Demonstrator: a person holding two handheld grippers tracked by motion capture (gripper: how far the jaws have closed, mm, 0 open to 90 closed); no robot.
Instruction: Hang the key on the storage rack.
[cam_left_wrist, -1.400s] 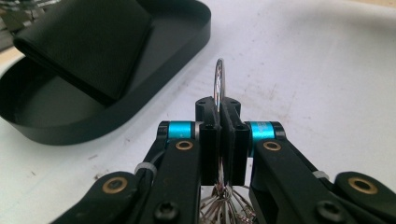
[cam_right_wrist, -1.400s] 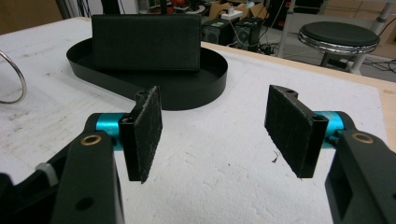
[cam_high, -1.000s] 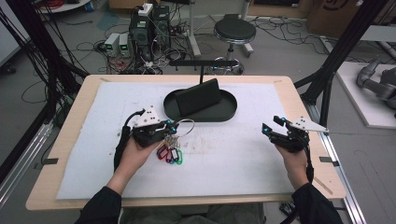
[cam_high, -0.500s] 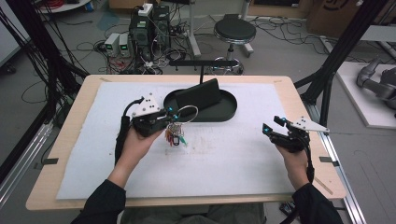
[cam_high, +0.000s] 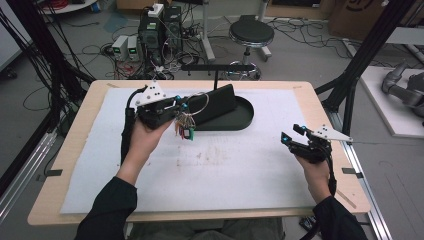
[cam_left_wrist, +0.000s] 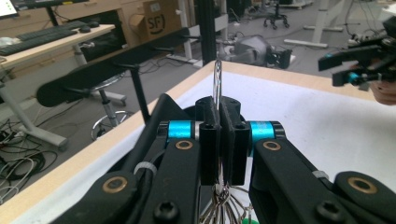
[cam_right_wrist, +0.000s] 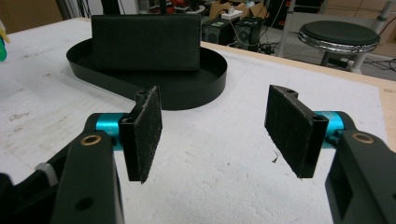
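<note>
Left gripper (cam_high: 181, 106) is clenched on a large metal key ring (cam_high: 198, 102), held up off the desk (cam_high: 320, 107) over the left end of the black oval tray (cam_high: 240, 117). In the left gripper view the jaws are pressed together with the thin ring (cam_left_wrist: 217, 81) pinched edge-on between the pads, rising above them. Below the jaws hangs a bunch of smaller wire rings (cam_left_wrist: 223, 210) with a bit of green at the bottom edge. From the high view the bunch (cam_high: 186, 125) dangles under the gripper, with green and reddish pieces, clear of the white mat (cam_high: 225, 170); exact items too small to tell. The left hand (cam_high: 150, 135) grips the tool from below, black cable running down along the forearm.

Right gripper (cam_high: 295, 135) sits released at the right side of the desk, low over the mat, well apart from the tray and the left gripper. In the right gripper view both jaws stand wide apart, nothing between the pads (cam_right_wrist: 145, 133), white mat below. The right hand (cam_high: 314, 162) holds it from behind.

The tray (cam_right_wrist: 205, 74) rests on the mat at the far centre, with a black rectangular wallet-like case (cam_right_wrist: 145, 42) standing upright inside it, leaning slightly. A round stool (cam_high: 251, 34) and cabled electronics (cam_high: 155, 35) are on the floor beyond the desk.
</note>
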